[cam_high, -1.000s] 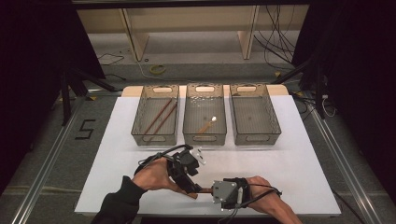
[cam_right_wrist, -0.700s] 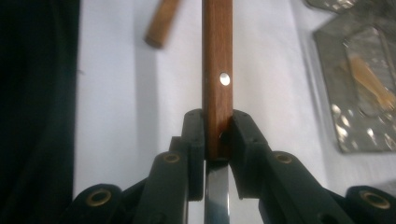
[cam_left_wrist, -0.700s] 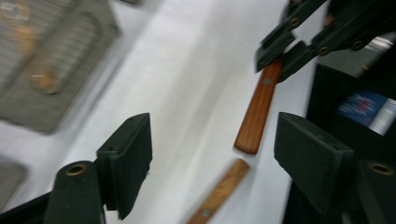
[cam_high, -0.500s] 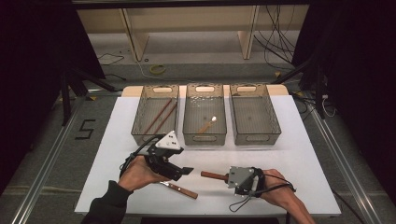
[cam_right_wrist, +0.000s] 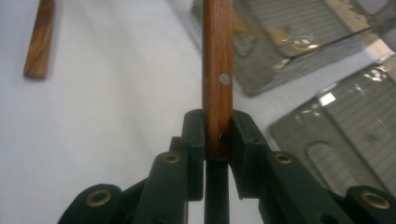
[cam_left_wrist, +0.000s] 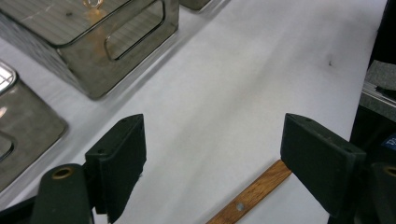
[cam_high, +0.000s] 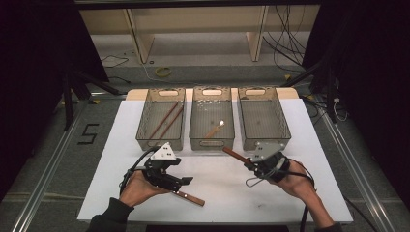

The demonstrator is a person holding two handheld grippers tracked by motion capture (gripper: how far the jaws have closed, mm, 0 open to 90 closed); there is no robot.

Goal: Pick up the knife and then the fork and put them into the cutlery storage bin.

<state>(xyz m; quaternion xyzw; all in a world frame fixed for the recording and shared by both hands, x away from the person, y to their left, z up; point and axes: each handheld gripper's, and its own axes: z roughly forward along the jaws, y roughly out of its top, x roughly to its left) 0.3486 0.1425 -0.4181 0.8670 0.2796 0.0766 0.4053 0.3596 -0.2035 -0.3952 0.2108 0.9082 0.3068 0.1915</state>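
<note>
- Right gripper (cam_right_wrist: 217, 140) jaws clamp a wooden handle (cam_right_wrist: 217, 65), pointing toward the middle bin (cam_high: 212, 118).
- Left gripper (cam_left_wrist: 212, 154) jaws stand wide, empty, over another wooden handle (cam_left_wrist: 254, 193) on the white table (cam_high: 217, 179).
- Likely sorting: next, carry the held one over a bin and release.

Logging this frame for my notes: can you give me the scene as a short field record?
surface: white table
bins: three wire baskets in a row
left gripper: open, over a wooden-handled utensil lying on the table
right gripper: shut on a wooden handle, pointing toward the baskets
left basket: two wooden sticks
middle basket: one small utensil
</note>
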